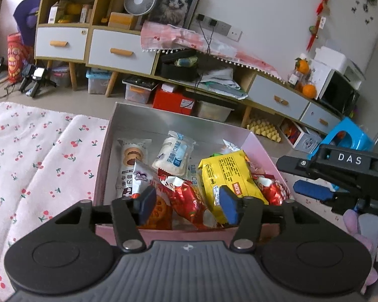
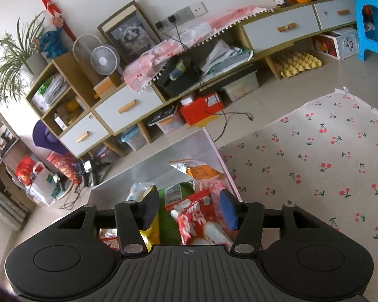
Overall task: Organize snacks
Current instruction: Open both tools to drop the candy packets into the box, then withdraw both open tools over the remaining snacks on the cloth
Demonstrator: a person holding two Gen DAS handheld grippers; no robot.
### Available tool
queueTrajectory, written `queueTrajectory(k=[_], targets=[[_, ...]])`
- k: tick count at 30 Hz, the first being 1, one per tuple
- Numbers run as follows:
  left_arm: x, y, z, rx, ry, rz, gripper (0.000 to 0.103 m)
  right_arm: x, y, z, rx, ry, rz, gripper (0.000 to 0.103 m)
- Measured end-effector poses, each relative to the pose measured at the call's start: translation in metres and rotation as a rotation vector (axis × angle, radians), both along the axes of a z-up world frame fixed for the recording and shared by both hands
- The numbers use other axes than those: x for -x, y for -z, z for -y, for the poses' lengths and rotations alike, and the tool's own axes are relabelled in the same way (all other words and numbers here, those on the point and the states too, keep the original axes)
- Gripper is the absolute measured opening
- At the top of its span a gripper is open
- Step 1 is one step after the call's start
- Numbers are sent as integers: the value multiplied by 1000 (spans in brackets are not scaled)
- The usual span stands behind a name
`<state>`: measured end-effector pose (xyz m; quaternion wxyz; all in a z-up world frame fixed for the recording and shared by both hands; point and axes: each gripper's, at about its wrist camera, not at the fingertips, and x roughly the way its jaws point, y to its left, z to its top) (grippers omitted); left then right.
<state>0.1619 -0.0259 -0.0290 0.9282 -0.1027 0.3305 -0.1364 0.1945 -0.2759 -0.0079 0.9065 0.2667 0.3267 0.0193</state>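
Note:
A pink box (image 1: 179,115) with a silvery inside stands on the cherry-print cloth and holds several snack packets. Among them are a yellow packet (image 1: 226,173), a white and blue packet (image 1: 174,153), a biscuit packet (image 1: 132,158) and a red foil packet (image 1: 186,196). My left gripper (image 1: 187,202) hovers open over the box's near edge, above the red foil packet, its pads clear of it. My right gripper (image 1: 302,176) reaches in from the right. In the right wrist view the right gripper (image 2: 190,207) is open above a red and white packet (image 2: 196,220) inside the box (image 2: 163,156).
The cherry-print cloth (image 1: 37,156) spreads left of the box and, in the right wrist view, the cloth (image 2: 327,163) extends to its right. A low cabinet (image 1: 121,50) with storage bins beneath lines the far wall. A blue stool (image 1: 347,136) stands beyond. Purple plush (image 1: 360,226) lies near the right gripper.

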Motion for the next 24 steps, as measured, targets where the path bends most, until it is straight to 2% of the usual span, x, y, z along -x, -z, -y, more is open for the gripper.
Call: queueTrajectory(k=[3,5,11,15,20,24], targets=[[2,-3,1,-22,9,-6,62,2,-3,0,23,-8,-1,56],[4,-5,1,-22,9,-20,66,5,-5,1,30,-12,-3,63],[12,-12,4,-37,30,-34,77,14,-12,1,57,-51,-12,69],[19,-15,6,-71,49,-33,85,23,-17,2,101,-74,-22,71],[28,-16,4,-116,61,-44,99,35,-22,9,148,-95,-31,81],[34,-14,-1,-170,51,-51,102,45,-25,17,200,-106,-44,86]])
